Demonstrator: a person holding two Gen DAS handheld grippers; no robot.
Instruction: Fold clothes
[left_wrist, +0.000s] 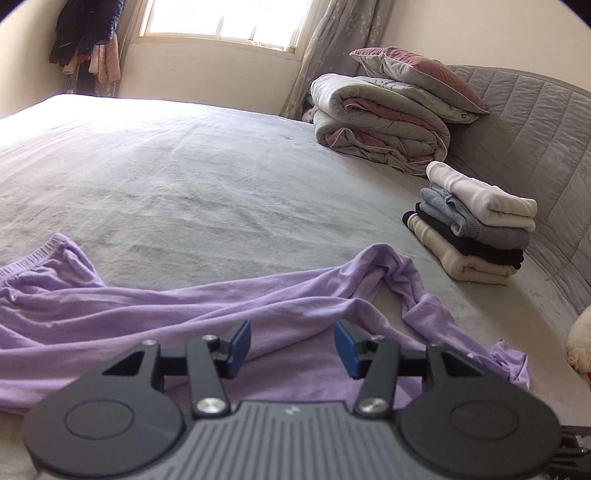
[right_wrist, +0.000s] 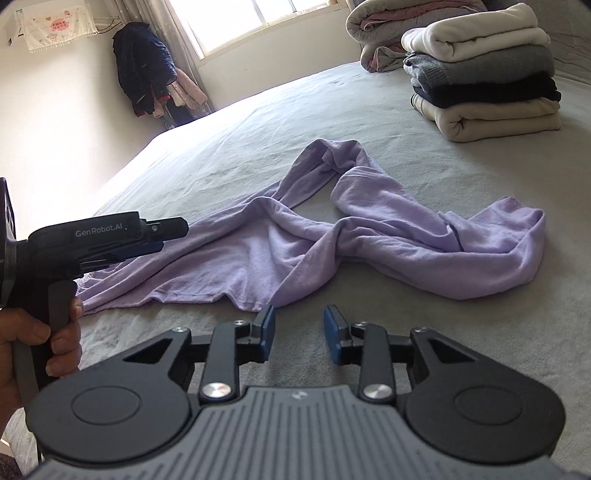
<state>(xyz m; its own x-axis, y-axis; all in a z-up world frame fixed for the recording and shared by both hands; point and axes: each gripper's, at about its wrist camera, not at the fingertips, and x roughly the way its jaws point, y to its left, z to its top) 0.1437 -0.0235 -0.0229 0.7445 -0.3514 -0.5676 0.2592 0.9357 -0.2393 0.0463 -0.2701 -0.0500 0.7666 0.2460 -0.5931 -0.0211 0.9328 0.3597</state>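
**Right wrist view: lilac garment loose on the bed**

A thin, soft lilac garment (right_wrist: 332, 236) lies crumpled and twisted on the grey, finely wrinkled bed sheet (right_wrist: 258, 122), near the front edge. The right gripper (right_wrist: 299, 332) hovers before its hem, jaws parted and empty. The left gripper (left_wrist: 291, 347), its side marked "GenRobot.AI", sits over the cloth, jaws apart, gripping nothing. A folded stack (right_wrist: 484, 74) sits far right; beyond the garment the sheet is bare.
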